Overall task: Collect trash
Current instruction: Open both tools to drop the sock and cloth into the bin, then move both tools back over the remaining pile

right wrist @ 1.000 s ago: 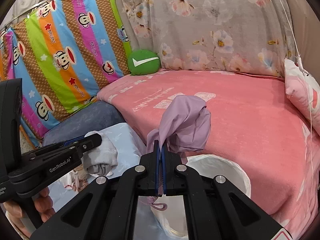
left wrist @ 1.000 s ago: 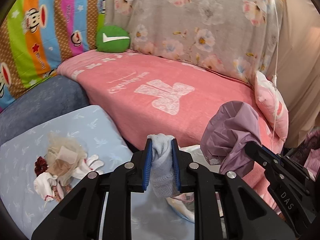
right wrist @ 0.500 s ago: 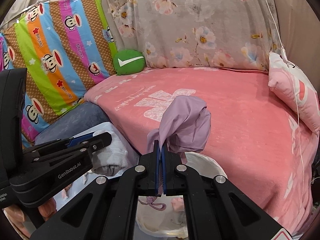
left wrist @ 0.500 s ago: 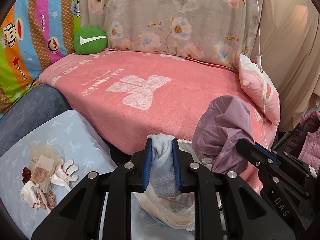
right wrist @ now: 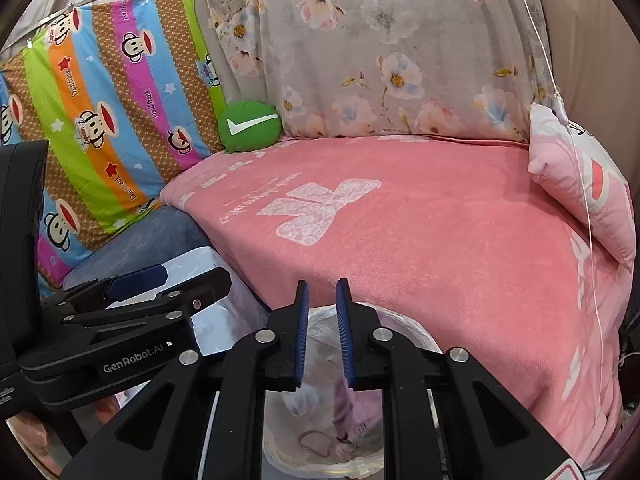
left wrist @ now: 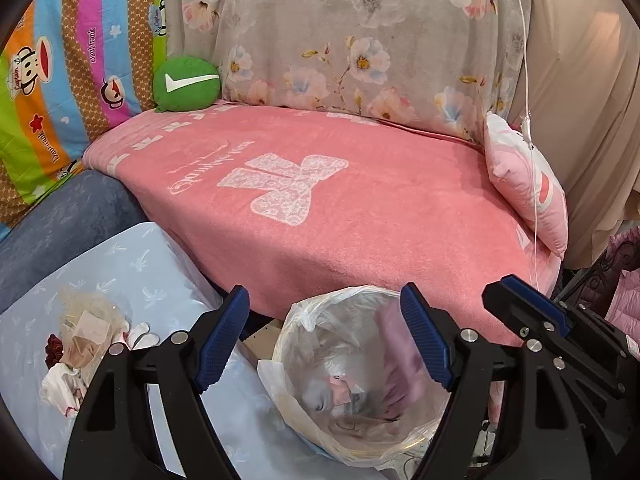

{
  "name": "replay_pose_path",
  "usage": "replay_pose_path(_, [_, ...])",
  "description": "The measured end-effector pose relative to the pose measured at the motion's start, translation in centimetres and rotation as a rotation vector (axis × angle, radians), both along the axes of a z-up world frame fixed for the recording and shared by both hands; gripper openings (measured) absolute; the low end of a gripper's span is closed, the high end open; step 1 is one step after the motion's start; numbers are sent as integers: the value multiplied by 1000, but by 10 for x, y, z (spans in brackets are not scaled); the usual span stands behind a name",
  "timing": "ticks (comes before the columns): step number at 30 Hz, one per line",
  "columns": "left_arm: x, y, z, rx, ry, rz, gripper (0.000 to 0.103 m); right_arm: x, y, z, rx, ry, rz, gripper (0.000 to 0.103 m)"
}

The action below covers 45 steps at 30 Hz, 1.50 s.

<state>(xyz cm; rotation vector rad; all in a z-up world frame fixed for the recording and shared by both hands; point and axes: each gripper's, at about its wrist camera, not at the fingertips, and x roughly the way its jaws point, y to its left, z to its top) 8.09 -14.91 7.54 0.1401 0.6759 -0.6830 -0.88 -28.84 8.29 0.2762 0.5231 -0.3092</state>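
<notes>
A bin lined with a clear plastic bag (left wrist: 304,316) stands between the pink bed and the light blue table. Inside it lie a grey sock (left wrist: 320,402) and a purple cloth (left wrist: 396,360), blurred; the purple cloth also shows in the right wrist view (right wrist: 356,412). My left gripper (left wrist: 325,340) is wide open and empty above the bin. My right gripper (right wrist: 322,332) is open a little and empty above the same bin (right wrist: 404,320). More trash (left wrist: 80,340), crumpled tissue, netting and a red scrap, lies on the table at the left.
The light blue table (left wrist: 140,272) is at the lower left. The pink blanket bed (left wrist: 360,208) fills the middle, with a green round cushion (left wrist: 186,84) at the back left and a pink pillow (left wrist: 524,184) at the right. A thin white cord (left wrist: 530,120) hangs at the right.
Both grippers have opened. The grey sock has dropped from my left gripper and the purple cloth from my right gripper into the bin.
</notes>
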Motion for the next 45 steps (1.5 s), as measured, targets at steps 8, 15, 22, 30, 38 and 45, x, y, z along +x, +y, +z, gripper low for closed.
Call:
replay_pose_path(8, [3,8,-2,-4,9,26,74,-2,7,1,-8,-1,14,21])
replay_pose_path(15, [4,19,-2,-9,11,50,74,0,18,0,-12,8,37,21])
replay_pose_path(22, [9,37,-6,-10,15,90,74,8,32,-5,-12,22,72,21])
replay_pose_path(30, [24,73,-21,-8,57,180,75,23,63,-16,-10,46,130,28])
replay_pose_path(38, [41,125,-41,20,86,285,77,42,104,-30,6,79,205,29])
replay_pose_path(45, [57,179,-60,41,124,400,86,65,152,-44,23,113,289,29])
